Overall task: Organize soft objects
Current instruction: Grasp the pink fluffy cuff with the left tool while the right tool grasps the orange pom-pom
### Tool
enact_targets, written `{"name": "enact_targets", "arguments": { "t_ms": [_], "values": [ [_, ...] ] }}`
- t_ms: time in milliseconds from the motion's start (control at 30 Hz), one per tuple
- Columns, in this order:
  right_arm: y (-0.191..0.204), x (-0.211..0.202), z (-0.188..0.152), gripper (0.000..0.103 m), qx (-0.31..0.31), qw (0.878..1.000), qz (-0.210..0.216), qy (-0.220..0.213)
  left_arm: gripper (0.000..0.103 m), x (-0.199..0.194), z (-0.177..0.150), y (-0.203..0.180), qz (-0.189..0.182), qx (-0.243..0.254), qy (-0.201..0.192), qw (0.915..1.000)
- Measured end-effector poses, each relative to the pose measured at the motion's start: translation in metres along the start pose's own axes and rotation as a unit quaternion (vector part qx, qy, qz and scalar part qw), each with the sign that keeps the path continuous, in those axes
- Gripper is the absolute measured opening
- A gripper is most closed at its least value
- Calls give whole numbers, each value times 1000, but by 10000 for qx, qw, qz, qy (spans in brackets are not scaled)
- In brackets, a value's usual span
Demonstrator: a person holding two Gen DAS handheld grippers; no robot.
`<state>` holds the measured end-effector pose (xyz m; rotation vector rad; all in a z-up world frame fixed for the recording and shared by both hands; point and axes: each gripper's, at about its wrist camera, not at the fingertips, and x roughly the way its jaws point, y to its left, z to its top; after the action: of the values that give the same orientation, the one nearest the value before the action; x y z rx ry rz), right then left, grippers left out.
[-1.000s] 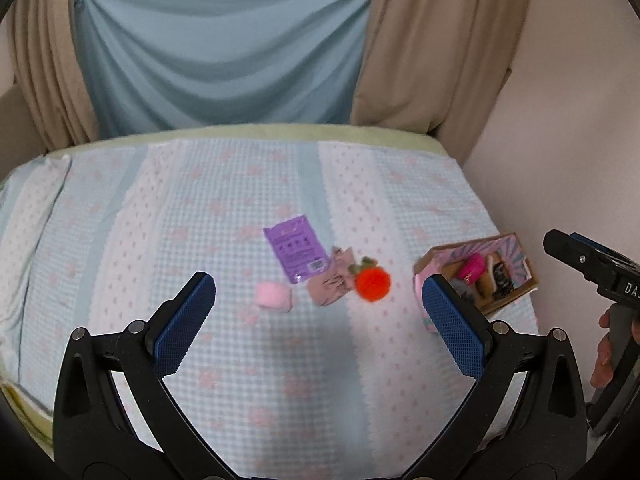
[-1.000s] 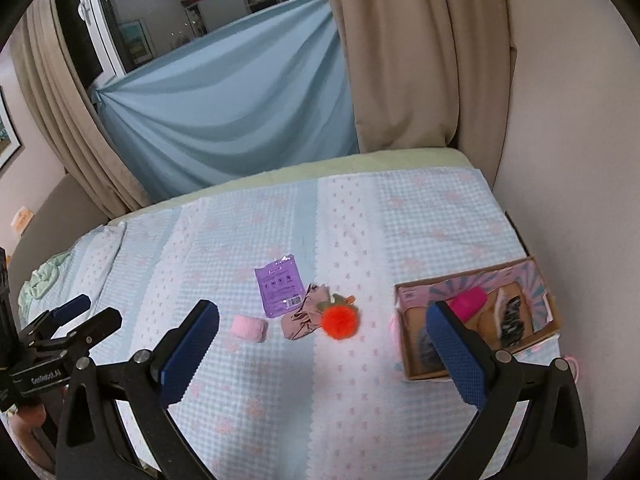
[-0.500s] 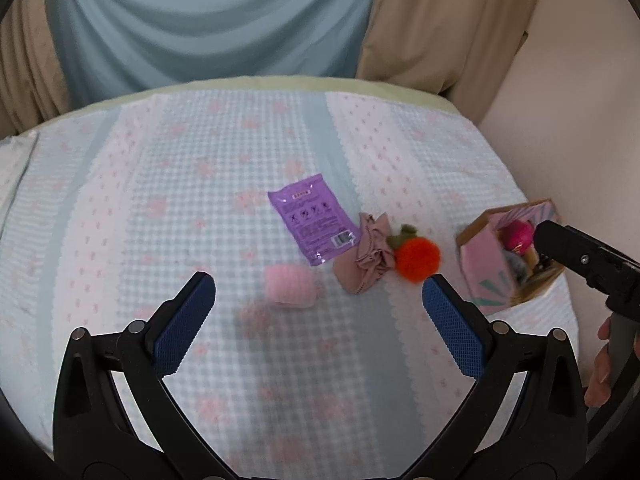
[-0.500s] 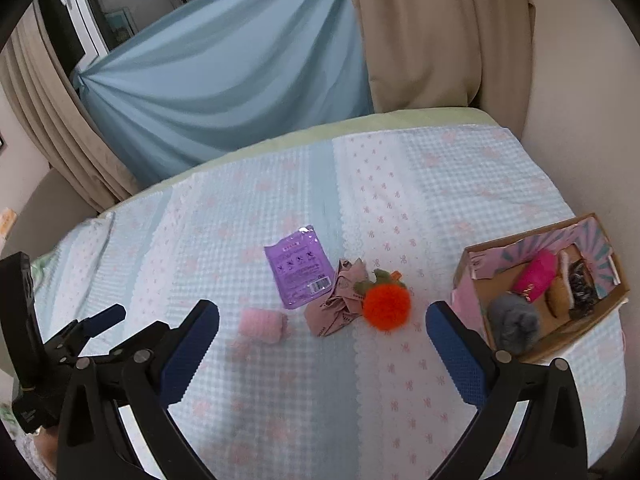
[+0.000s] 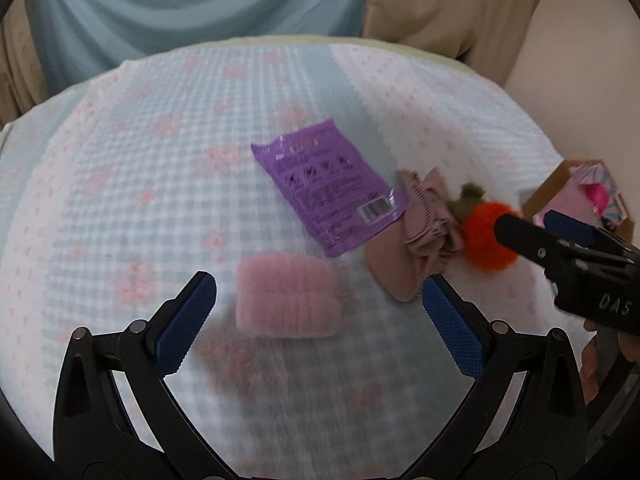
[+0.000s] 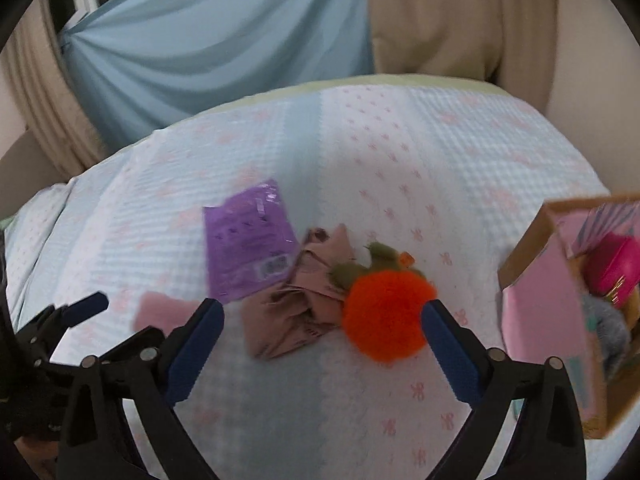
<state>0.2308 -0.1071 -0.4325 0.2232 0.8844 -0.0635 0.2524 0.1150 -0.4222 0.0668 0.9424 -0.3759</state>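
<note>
Left gripper (image 5: 318, 322): jaws spread wide, nothing held; poised low over the bedspread (image 5: 140, 200), a pink fluffy roll (image 5: 286, 296) seen lying between its blue pads (image 5: 182, 326)

Right gripper (image 6: 322, 346): jaws spread wide, nothing held; an orange pompom with green leaves (image 6: 384, 314) is framed just inside its right pad

Mauve folded cloth (image 6: 296, 312): crumpled, touching the pompom on one side and overlapped by a purple sachet (image 6: 248, 242) on the other

Cardboard box (image 6: 532, 240): set at the bed's right edge, apart from the loose items; a magenta item (image 6: 614, 264) and a grey fuzzy item (image 6: 606, 326) are held inside
</note>
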Motion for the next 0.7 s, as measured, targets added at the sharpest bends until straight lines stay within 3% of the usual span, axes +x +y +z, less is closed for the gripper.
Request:
{"name": "enact_targets", "arguments": {
  "t_ms": [233, 400, 500, 700],
  "values": [
    [-37, 38, -8, 87, 382, 9988, -307, -36, 100, 52, -16, 3, 82, -106, 89, 9999],
    [-52, 57, -16, 67, 556, 9981, -265, 72, 96, 71, -23, 3, 411, -96, -7, 9991],
    [-55, 59, -16, 63, 599, 9979, -255, 28, 91, 79, -25, 8, 594, -121, 32, 9982],
    [-50, 64, -13, 49, 532, 9984, -194, 52, 66, 90, -21, 21, 686, -285, 112, 9972]
  ]
}}
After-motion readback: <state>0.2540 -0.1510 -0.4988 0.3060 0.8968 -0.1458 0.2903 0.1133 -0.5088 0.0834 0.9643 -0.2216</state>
